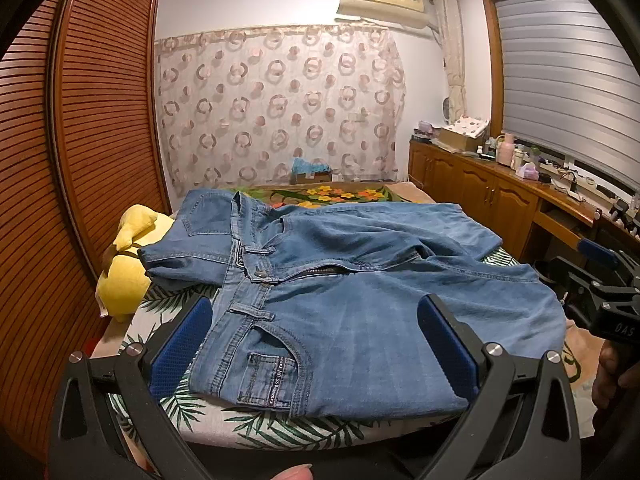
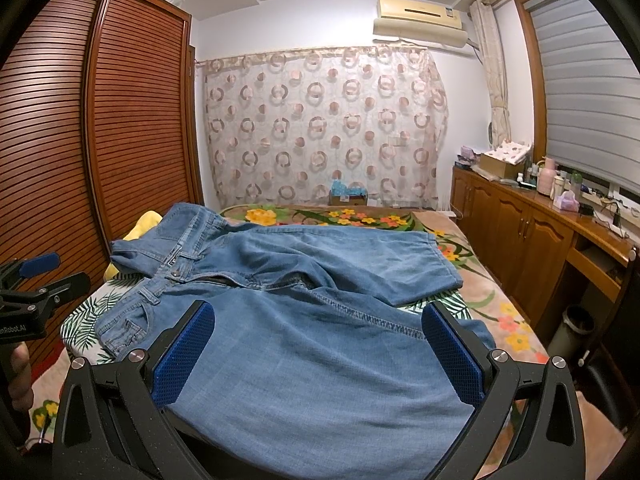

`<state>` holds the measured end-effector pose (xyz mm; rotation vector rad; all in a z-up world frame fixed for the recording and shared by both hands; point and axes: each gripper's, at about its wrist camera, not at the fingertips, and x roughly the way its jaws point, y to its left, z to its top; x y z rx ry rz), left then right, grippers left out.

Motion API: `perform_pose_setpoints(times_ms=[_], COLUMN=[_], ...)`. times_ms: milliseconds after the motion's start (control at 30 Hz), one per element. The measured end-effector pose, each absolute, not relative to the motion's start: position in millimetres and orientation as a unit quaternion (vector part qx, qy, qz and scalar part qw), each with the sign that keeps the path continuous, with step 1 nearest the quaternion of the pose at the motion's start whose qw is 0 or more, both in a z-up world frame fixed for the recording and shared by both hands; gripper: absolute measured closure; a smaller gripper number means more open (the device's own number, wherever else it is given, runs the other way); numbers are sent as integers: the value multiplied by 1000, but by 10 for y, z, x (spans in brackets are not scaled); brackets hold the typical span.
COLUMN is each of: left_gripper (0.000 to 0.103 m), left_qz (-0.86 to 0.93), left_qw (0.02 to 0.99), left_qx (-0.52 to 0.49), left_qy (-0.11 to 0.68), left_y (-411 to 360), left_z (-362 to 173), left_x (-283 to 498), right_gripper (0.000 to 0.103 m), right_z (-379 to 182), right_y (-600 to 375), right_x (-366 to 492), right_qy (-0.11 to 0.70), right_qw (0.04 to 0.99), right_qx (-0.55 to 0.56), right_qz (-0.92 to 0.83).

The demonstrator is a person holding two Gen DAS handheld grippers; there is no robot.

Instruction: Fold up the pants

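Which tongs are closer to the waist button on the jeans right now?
Left. The left tongs sit open at the waistband end, just short of the button. The right tongs are open farther down the near leg of the jeans, away from the button.

one pair of jeans (image 1: 360,280) on the bed (image 1: 240,428), one yellow plush toy (image 1: 124,276) beside the jeans, two grippers

yellow plush toy (image 1: 124,276) half behind jeans (image 1: 360,288), countertop bottles (image 1: 512,152) indistinct
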<state>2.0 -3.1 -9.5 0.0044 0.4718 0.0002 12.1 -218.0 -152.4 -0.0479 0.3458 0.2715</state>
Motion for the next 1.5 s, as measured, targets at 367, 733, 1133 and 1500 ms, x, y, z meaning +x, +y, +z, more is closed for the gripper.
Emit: perform_pose_setpoints(times_ms=[367, 733, 1133, 1500], left_gripper=[0, 0, 0, 0], left_qz=[-2, -7, -3, -10], left_qw=[972, 965, 957, 953], left_qx=[1, -2, -3, -23], left_qy=[235, 262, 291, 302], left_y=[-33, -70, 106, 372], left_z=[-102, -99, -396, -574], left_x=[19, 112, 268, 311], right_gripper=[0, 0, 0, 0], right_z=[-1525, -1602, -1666, -1737], right_y=[-2183, -2229, -2266, -2319], right_x=[120, 196, 348, 444], right_qy=[169, 193, 223, 249], right_qw=[976, 971, 966, 961], right_qx=[-25, -26, -35, -47], right_qz=[135, 135, 124, 109])
